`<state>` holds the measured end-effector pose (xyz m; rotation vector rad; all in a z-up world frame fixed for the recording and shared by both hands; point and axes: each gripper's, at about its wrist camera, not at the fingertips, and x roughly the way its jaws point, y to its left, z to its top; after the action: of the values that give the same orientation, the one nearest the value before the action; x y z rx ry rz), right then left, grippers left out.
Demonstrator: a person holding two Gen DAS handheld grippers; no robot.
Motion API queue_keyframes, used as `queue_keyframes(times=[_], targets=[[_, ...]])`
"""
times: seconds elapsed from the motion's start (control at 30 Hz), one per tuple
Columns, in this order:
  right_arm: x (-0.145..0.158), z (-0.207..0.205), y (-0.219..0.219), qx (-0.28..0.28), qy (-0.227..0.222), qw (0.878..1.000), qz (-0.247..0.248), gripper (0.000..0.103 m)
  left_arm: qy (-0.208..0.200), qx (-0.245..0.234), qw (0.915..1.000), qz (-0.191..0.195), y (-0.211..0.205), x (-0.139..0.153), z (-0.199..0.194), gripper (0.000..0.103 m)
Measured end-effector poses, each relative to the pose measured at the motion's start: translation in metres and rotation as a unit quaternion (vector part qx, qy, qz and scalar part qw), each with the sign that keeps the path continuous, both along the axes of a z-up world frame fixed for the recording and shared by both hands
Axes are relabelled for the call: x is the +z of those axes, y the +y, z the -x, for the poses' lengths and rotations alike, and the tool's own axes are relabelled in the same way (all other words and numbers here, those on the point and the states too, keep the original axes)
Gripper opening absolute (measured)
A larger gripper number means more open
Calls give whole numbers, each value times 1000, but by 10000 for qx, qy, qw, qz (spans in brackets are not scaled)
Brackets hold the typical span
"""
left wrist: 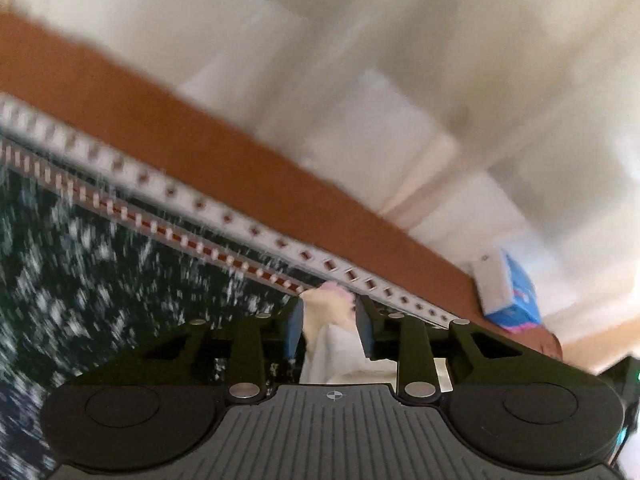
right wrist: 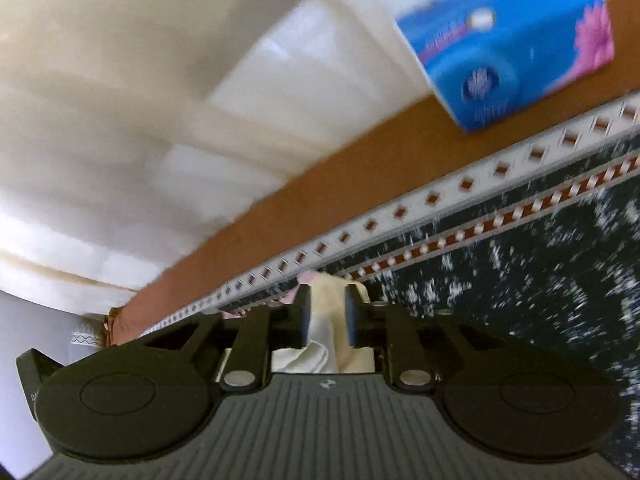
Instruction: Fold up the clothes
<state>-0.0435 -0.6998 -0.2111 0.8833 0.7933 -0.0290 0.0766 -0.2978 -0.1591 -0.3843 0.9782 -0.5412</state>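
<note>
Mid-fold, by the look of it, with the cloth lifted in both claws; left gripper (left wrist: 330, 320) clenched on a bunch of cream garment (left wrist: 328, 312), a pink trace at its top edge; right gripper (right wrist: 327, 312) likewise pinched on the same cream cloth (right wrist: 326, 300); fabric gathered between the blue pads (left wrist: 296, 330) and trailing back under each claw, the rest out of sight. Both views blurred and tilted, so probably caught in a swing. Beyond the fingers, a dark speckled tablecloth (left wrist: 80, 280) with a diamond-patterned border (right wrist: 440, 196), a brown table edge (left wrist: 240, 168), a blue tissue box (right wrist: 516, 44) on it, pale wall behind. Next, likely: carried across and laid down with both held corners level and matched, cloth kept taut, then let go together; misaligned edges the main risk.
</note>
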Motion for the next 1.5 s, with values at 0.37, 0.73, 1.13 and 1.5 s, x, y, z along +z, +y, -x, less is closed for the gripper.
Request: queue_keyframes(times=[0.37,0.73,1.13,1.5], targets=[[55,6,62,2090,-398,9439,2526,40,-1453,-2412,9390,-1974,-42,13,59,49],[31,-5,98,3720,-215,8413,3917,59,-1942,-2826,9043,-2544,-68,2,57,55],[21,-30,86,3786,-286,8486,3685,60,-1839,-2688,9138,-2428,-77,-8,30,46],[27,-40,45,2873,-86,9292,2322,6,-1260,-2118,9510,-1867,-68,-10,8,1]])
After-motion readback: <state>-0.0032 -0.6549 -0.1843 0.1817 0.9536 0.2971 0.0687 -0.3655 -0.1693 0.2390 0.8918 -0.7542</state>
